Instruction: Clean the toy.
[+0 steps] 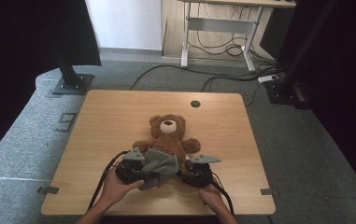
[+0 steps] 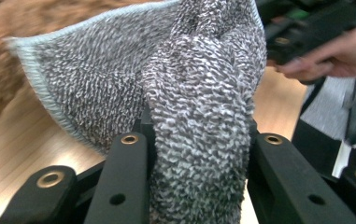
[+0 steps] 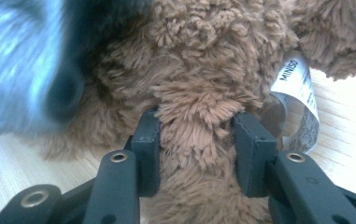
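Note:
A brown teddy bear (image 1: 168, 133) lies on its back in the middle of the wooden table (image 1: 115, 116), head away from me. A grey knitted cloth (image 1: 160, 167) with a pale blue hem is draped over its lower body. My left gripper (image 1: 142, 171) is shut on a bunched fold of that cloth (image 2: 199, 107), which fills the gap between its jaws (image 2: 196, 133). My right gripper (image 1: 186, 171) is shut on a furry limb of the bear (image 3: 199, 60), the pads (image 3: 147, 140) pressing into the fur. A white label (image 3: 297, 88) hangs beside that limb.
A round cable hole (image 1: 195, 103) sits near the table's far edge. Two black stands (image 1: 70, 81) flank the table on the grey floor. Behind it are a desk frame (image 1: 217, 28) and loose cables (image 1: 222, 49). The other hand and its gripper (image 2: 306, 32) appear beyond the cloth.

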{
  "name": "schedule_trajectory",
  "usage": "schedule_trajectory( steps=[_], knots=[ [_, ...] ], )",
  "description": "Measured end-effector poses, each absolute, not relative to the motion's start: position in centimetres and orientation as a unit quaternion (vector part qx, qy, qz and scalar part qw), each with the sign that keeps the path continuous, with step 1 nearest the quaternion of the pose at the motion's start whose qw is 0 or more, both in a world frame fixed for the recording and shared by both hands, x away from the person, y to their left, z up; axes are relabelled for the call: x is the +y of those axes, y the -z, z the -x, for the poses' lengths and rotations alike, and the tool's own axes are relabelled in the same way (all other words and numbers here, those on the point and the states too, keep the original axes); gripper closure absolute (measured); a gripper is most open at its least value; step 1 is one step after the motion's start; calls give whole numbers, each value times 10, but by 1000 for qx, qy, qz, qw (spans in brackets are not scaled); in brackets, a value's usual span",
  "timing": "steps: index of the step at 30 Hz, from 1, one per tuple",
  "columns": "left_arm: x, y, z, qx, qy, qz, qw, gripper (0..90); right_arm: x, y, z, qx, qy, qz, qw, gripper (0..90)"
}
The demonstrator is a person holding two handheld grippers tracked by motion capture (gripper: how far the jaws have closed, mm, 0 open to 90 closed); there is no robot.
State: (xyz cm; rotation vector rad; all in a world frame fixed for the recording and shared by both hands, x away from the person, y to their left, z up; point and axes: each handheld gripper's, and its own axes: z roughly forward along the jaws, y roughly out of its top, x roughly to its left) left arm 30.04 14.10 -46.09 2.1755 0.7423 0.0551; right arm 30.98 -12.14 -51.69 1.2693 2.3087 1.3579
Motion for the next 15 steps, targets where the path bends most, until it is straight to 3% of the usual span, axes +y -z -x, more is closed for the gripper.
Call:
schedule_trajectory(
  steps=[8, 15],
  knots=[
    [125, 470, -305, 292, -32, -879, 375, 673, -123, 517, -309, 774, -458, -428, 88, 600],
    [134, 476, -315, 316, -35, -871, 374, 679, -121, 518, -308, 777, -457, -423, 90, 634]
  ],
)
